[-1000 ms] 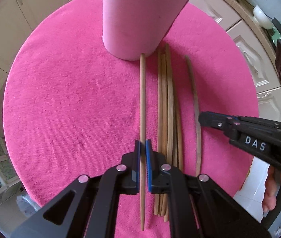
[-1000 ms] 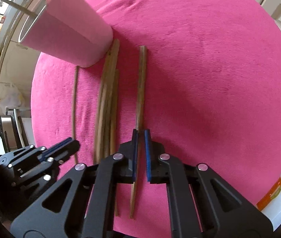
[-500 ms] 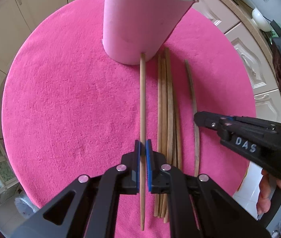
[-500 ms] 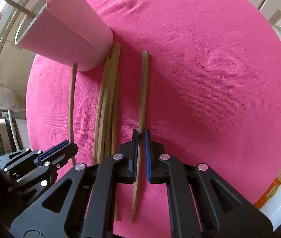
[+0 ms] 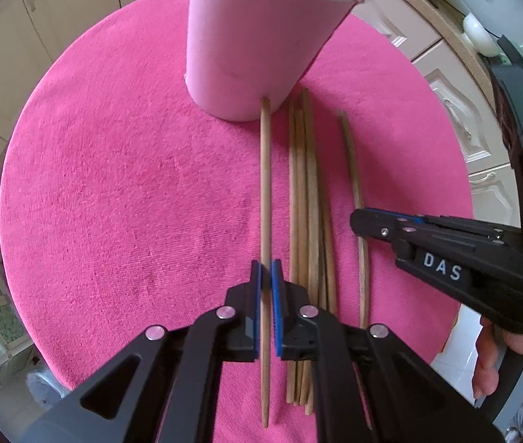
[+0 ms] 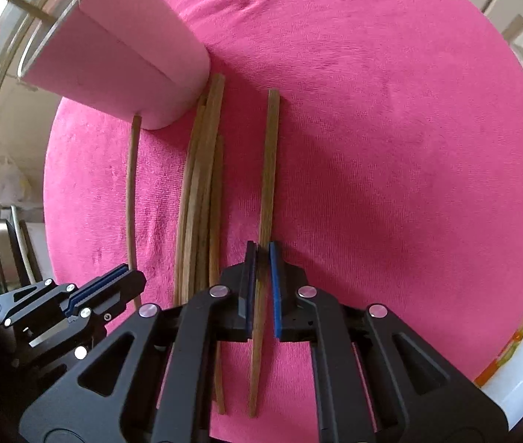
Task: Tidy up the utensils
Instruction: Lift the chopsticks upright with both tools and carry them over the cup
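A pale pink cup (image 5: 261,37) (image 6: 125,62) stands at the far side of a round pink mat (image 5: 113,203). My left gripper (image 5: 266,269) is shut on a thin wooden chopstick (image 5: 264,184) whose far tip overlaps the cup's base. To its right lies a bundle of several chopsticks (image 5: 309,221) (image 6: 202,203). My right gripper (image 6: 261,254) (image 5: 355,219) is shut on a flatter chopstick (image 6: 269,166) right of the bundle. In the right wrist view the left gripper (image 6: 130,277) and its chopstick (image 6: 131,184) appear at the left.
Cream cabinet doors (image 5: 446,85) surround the mat. A person's hand (image 5: 501,350) holds the right gripper's handle. A white surface (image 6: 520,387) with an orange object shows past the mat's right edge. The mat's left half (image 5: 113,203) and right half (image 6: 390,147) are bare.
In the left wrist view the cup has drawn slightly nearer, so the held chopstick's tip now overlaps its base. The right gripper has shifted a little left with its chopstick.
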The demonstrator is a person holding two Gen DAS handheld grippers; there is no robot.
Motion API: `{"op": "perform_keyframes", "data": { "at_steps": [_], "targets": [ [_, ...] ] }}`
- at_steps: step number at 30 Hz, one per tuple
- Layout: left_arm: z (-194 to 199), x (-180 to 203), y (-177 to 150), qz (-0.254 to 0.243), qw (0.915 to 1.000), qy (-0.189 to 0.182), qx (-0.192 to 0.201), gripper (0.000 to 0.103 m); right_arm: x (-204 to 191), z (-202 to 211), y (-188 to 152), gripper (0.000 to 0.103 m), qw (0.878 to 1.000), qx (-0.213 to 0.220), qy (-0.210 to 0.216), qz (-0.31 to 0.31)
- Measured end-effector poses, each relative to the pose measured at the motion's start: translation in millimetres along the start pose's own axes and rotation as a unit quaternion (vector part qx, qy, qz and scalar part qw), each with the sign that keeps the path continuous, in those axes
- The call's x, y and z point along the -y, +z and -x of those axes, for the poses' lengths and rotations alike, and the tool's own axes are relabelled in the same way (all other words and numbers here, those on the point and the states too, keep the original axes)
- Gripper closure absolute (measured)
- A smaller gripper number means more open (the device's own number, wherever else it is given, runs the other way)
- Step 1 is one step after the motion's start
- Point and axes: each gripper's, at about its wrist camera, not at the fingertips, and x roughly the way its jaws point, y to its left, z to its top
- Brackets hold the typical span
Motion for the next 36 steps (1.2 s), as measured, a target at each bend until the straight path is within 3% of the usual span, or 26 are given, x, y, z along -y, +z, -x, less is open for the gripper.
{"op": "perform_keyframes", "data": {
  "at_steps": [7, 15, 22, 36],
  "targets": [
    [21.0, 9.0, -8.2, -0.026, 0.9991, -0.019, 0.028, 0.098, 12.4, 37.1, -18.5, 0.096, 0.998, 0.044, 0.039, -0.01],
    [64.5, 33.0, -13.9, -0.059, 0.99, -0.062, 0.111, 0.098, 14.2, 98.4, -29.3, 0.096, 0.99, 0.124, 0.062, 0.007],
    [126.7, 47.2, -0.9, -0.064, 0.9662, -0.082, 0.236, 0.098, 3.3, 145.2, -22.0, 0.096, 0.98, 0.18, 0.073, 0.033],
    [187.5, 25.6, 57.8, -0.013, 0.9231, -0.055, 0.381, 0.098, -30.3, 220.0, 28.2, 0.096, 0.957, 0.25, 0.096, 0.108]
  ]
}}
